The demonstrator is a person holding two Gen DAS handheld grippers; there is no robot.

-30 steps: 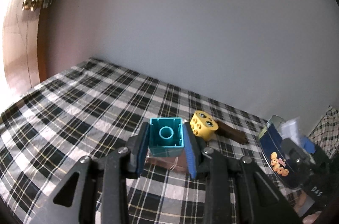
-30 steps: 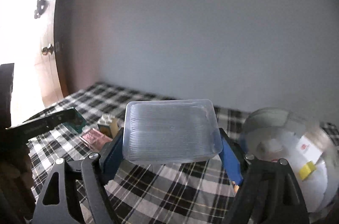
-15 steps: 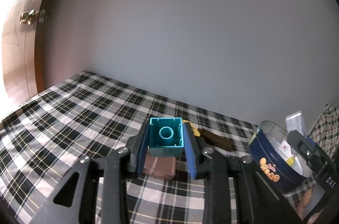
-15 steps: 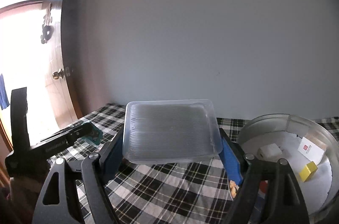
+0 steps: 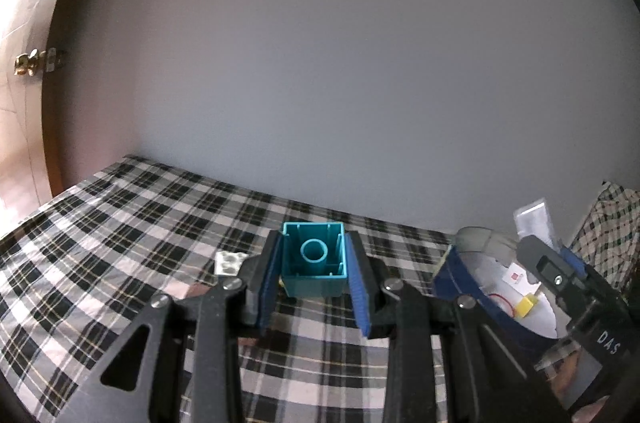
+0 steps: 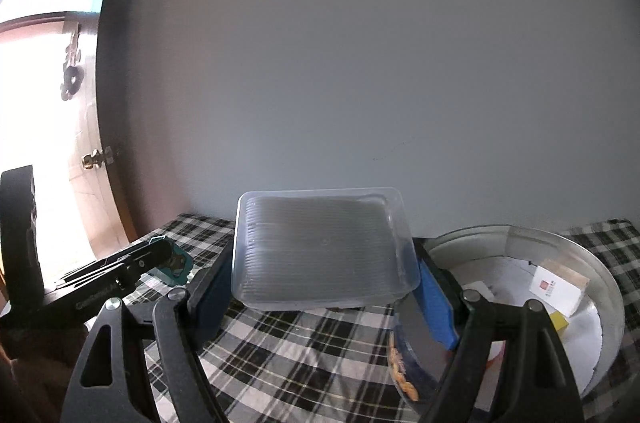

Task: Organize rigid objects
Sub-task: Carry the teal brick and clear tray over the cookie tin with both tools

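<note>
Plaid cloth (image 5: 120, 223) under a bare wall; round tin (image 6: 600, 283) at right, holding small boxes. Left gripper (image 5: 314, 263) clamped on a teal block (image 5: 314, 269), raised above the cloth. Right gripper (image 6: 324, 279) spread wide, gripping a clear tray (image 6: 320, 247) beside the tin.

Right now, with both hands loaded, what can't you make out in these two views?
- Left wrist: the near half of the round tin, hidden by the right gripper.
- Left wrist: the small pale piece beside the teal block; too small to identify.
- Right wrist: whatever lies on the checked cloth behind the clear plastic tray.
- Right wrist: the tin's floor, partly behind the right fingers.
</note>
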